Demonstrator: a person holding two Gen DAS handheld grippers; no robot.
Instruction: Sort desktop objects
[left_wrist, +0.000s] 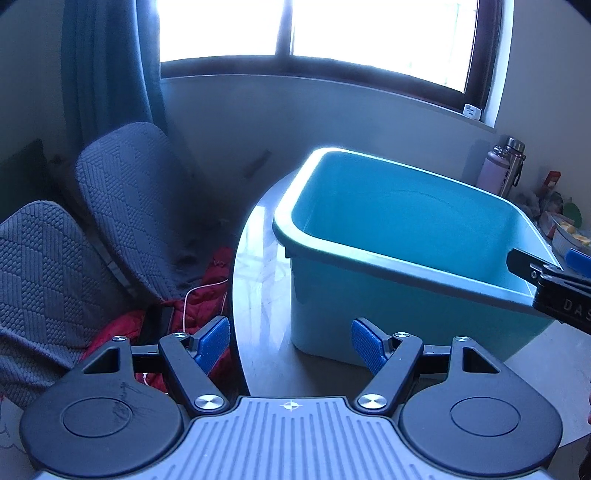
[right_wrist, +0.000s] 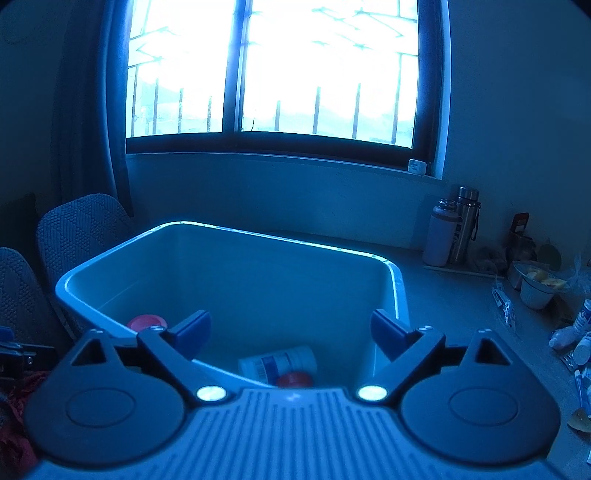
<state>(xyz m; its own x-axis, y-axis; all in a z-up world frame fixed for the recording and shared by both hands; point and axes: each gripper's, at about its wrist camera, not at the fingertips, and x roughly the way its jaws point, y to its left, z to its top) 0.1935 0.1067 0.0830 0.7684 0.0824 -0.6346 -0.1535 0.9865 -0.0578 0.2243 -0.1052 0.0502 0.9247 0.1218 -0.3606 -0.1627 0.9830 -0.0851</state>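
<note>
A teal plastic bin (left_wrist: 388, 295) stands on the table near its rounded left end; it also shows in the right wrist view (right_wrist: 229, 266). Inside it lie a white bottle with a label (right_wrist: 279, 363), its red cap (right_wrist: 293, 379) toward me, and a red round lid (right_wrist: 147, 322). My right gripper (right_wrist: 290, 332) is open and empty, above the bin's near rim. It appears at the right edge of the left wrist view (left_wrist: 554, 273). My left gripper (left_wrist: 290, 345) is open and empty, low in front of the bin's left corner.
Two grey chairs (left_wrist: 122, 206) and a red garment (left_wrist: 207, 291) lie left of the table. Two flasks (right_wrist: 452, 229) stand by the far wall. Cups (right_wrist: 535, 290), small bottles (right_wrist: 580, 332) and packets (right_wrist: 504, 304) crowd the table's right side.
</note>
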